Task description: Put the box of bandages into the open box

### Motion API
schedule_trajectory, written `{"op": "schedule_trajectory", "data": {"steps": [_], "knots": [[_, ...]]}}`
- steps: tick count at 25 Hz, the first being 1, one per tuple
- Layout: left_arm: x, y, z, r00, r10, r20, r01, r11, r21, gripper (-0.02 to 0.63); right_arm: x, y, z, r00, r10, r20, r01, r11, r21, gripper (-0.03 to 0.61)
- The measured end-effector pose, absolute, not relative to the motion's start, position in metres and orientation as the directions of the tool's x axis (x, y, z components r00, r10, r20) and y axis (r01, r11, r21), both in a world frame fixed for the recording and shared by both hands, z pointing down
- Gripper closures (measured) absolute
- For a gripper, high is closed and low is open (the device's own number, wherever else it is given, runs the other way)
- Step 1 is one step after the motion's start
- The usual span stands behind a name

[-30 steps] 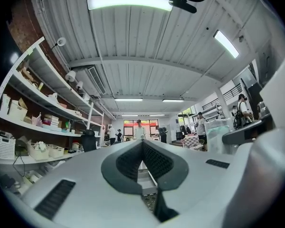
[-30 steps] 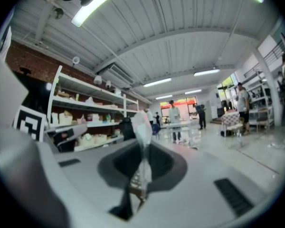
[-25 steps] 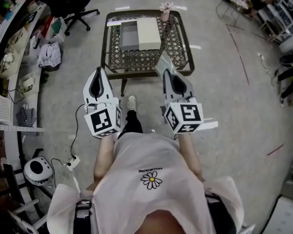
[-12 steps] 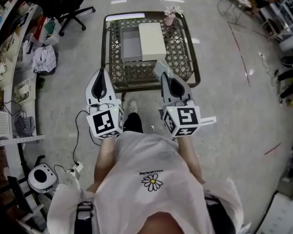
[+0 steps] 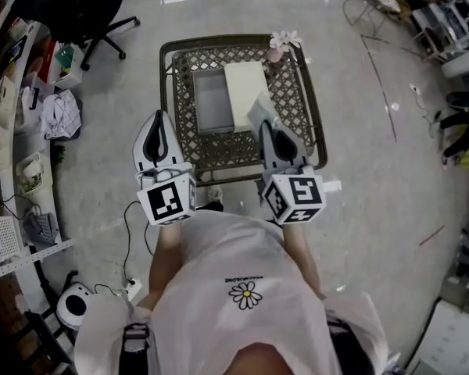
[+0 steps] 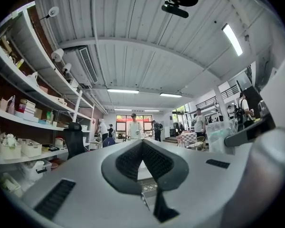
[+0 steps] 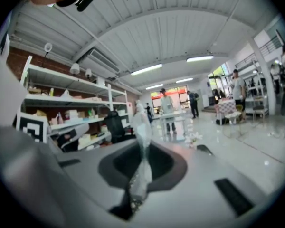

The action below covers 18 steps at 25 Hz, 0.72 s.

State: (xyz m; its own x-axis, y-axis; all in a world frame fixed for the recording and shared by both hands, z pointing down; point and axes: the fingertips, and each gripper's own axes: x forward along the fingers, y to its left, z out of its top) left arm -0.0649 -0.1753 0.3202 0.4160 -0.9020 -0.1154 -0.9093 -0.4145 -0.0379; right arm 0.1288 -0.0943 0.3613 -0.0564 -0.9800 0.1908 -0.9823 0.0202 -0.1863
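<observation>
On a wire-mesh table [image 5: 242, 174] lies the open grey box [image 5: 212, 100] with its cream lid [image 5: 246, 84] beside it on the right. My right gripper [image 5: 267, 125] is shut on the bandage package [image 5: 260, 109], a thin pale, partly see-through pack that sticks out past the jaws over the table's near right part, just short of the lid. In the right gripper view the bandage package [image 7: 140, 122] stands upright, pinched between the jaws of the right gripper [image 7: 141, 170]. My left gripper [image 5: 156, 117] is shut and empty at the table's near left edge; the left gripper [image 6: 142, 144] has its tips together.
A small vase of pink flowers [image 5: 280, 44] stands at the table's far right corner. A black office chair [image 5: 94, 14] and cluttered shelves [image 5: 16, 131] line the left side. My foot [image 5: 213, 196] is under the table's near edge.
I have come closer to the table. Both grippers have moved forward, and the package now reaches over the table's near part instead of hanging in front of it.
</observation>
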Motion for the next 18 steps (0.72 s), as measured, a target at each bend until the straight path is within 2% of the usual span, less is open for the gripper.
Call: {"op": "schedule_trajectory", "data": {"steps": [9, 18], "knots": [[-0.062, -0.248, 0.326, 0.414, -0.907, -0.075, -0.91, -0.411, -0.058, 0.594, 0.129, -0.175, 0.367, -0.076, -0.976, 0.204, -0.953, 0.011, -0.302, 0.532], [-0.059, -0.259, 0.331, 0.374, -0.926, -0.048, -0.926, -0.371, -0.067, 0.594, 0.127, -0.199, 0.385, -0.162, -0.953, 0.257, -0.942, 0.072, -0.327, 0.532]]}}
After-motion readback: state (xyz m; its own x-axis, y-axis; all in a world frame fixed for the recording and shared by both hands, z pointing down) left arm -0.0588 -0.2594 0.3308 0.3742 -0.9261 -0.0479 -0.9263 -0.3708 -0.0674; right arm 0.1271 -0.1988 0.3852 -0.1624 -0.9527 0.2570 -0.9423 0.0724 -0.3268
